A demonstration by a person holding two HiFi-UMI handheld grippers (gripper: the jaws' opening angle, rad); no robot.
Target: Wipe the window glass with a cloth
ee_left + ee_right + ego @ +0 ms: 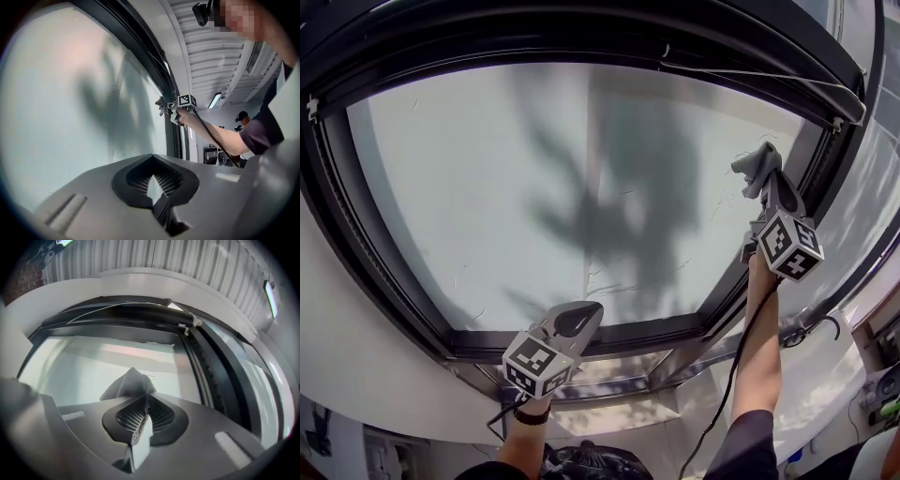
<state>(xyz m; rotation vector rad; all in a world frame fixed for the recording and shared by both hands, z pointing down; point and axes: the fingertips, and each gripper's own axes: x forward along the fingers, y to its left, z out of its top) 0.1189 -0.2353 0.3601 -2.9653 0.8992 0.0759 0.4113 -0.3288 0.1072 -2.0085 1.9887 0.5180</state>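
Pinched between the right tongs (144,401), cloth (131,383).

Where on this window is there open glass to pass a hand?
Most of the glass is bare, from the dark frame on the left across to the middle. Crowded at the right edge, where the right gripper holds the cloth.

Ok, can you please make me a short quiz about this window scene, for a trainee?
1. True or false: the left gripper holds the cloth.
2. In the head view, the cloth is at which side of the window glass? A) left B) right C) bottom
3. Fill in: the left gripper's jaws are ____ (open or shut).
Key: 1 false, the right gripper holds it; 2 B; 3 shut.
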